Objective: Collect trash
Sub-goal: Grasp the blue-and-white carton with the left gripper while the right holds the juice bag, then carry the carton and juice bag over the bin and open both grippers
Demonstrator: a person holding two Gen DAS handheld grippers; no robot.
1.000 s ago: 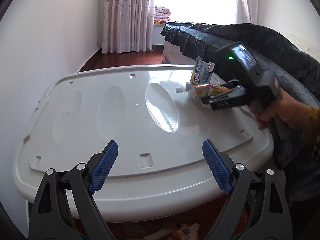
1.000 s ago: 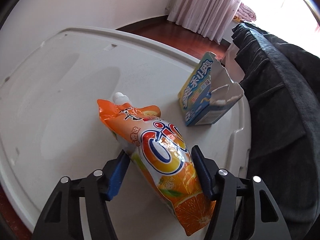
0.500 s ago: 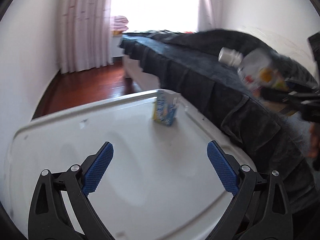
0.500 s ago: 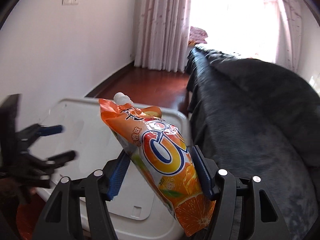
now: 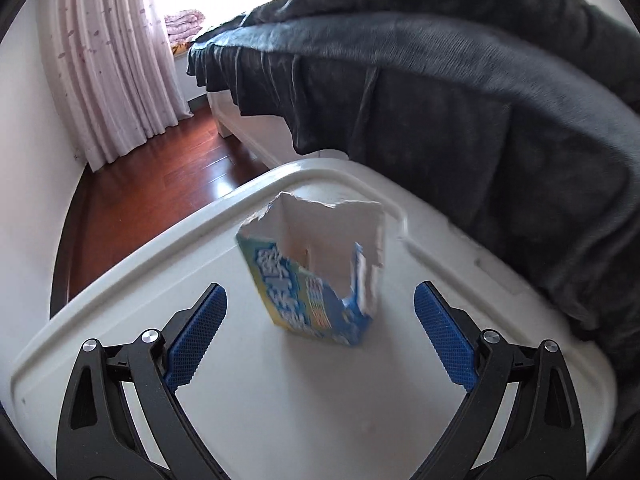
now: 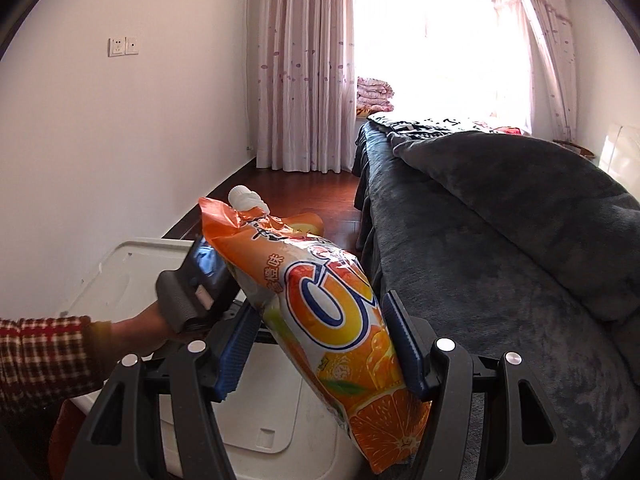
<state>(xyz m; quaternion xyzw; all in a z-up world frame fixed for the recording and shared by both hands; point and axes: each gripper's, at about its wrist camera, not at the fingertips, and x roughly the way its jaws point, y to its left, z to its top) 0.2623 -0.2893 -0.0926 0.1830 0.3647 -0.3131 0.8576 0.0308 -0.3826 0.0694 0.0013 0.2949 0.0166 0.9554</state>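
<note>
My left claw [image 5: 320,332] is spread wide, and the torn carton [image 5: 316,272] stands upright straight ahead of it on the white bin lid [image 5: 360,420], centred between the pads but just past their tips, its torn mouth up and nothing visible inside. My right claw [image 6: 320,344] is clamped on the orange drink pouch [image 6: 320,304], lifted, spout up. So the left is nearer the carton.

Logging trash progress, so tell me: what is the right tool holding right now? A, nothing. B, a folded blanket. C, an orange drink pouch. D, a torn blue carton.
C: in the right wrist view the right tool is shut on the orange pouch, lifted off the white lid, while the torn carton stands on it between the open left tool's fingers.
</note>
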